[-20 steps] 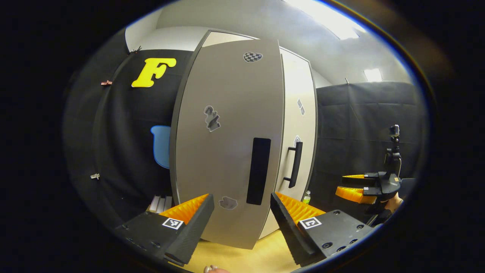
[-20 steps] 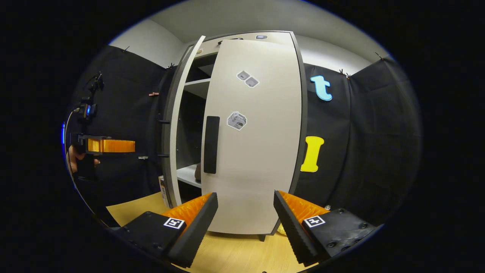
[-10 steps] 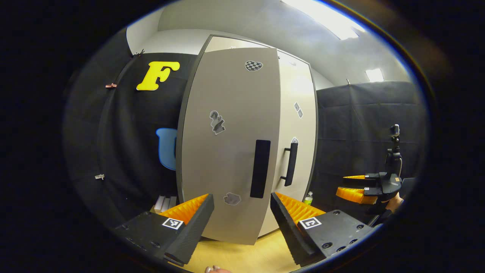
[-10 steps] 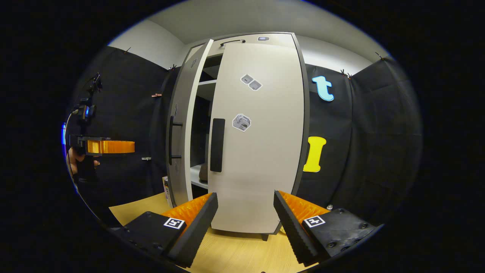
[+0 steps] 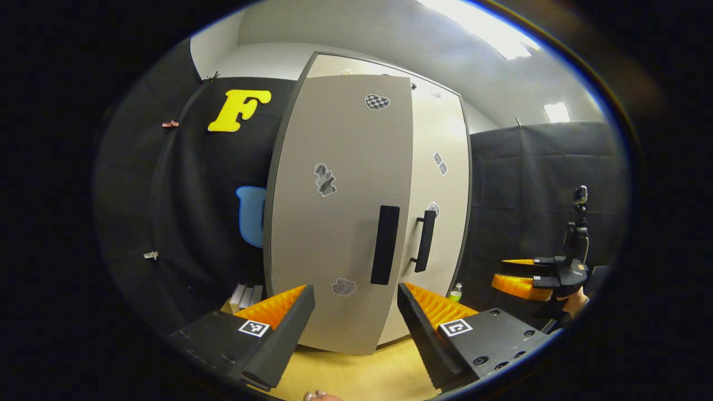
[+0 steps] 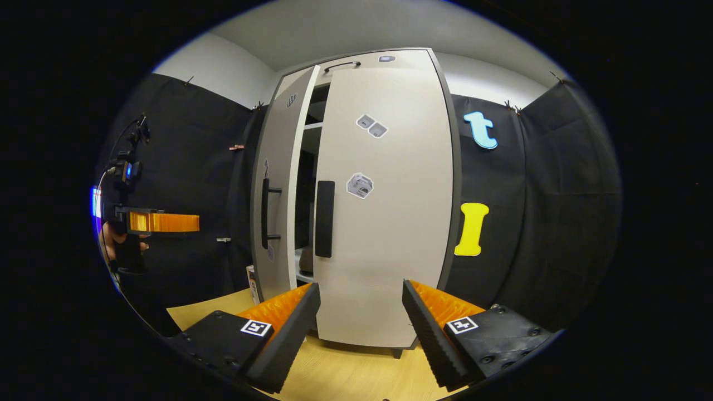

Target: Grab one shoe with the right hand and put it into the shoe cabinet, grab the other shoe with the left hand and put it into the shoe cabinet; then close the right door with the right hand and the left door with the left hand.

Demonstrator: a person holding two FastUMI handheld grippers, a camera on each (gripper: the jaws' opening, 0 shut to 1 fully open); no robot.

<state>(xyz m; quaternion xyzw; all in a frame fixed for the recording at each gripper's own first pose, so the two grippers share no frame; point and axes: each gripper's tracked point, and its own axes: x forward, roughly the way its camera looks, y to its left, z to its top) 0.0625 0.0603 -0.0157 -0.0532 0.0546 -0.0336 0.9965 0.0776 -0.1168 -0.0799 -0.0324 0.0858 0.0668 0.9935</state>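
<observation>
1. Largest first: shoe cabinet (image 6: 384, 195) stands on the wood floor (image 6: 345, 373) against the black booth wall. Its right door (image 6: 390, 234) looks flush or nearly so; its left door (image 6: 276, 200) hangs ajar, with a dark gap between the two where shelves show.
2. Left door (image 5: 340, 211), in the left gripper view, faces the camera at a slant, its dark handle (image 5: 385, 245) ahead of the fingers.
3. Left gripper (image 5: 356, 317): fingers spread wide, holding nothing, clear of the door. Seen from the right gripper view, left gripper (image 6: 159, 221) is off to the side, held by a hand (image 6: 111, 245).
4. Right gripper (image 6: 362, 314): fingers spread, empty, short of the right door. From the left gripper view, right gripper (image 5: 523, 275) sits well off to the side.
5. Shoe (image 6: 305, 260): a dim shape on a low shelf inside the gap, probably one of the pair; the other I cannot make out.
6. Judgement: shoes stowed, last step in hand, closing the left door. Next move calls for a push on the door face or handle until it meets the right door.
</observation>
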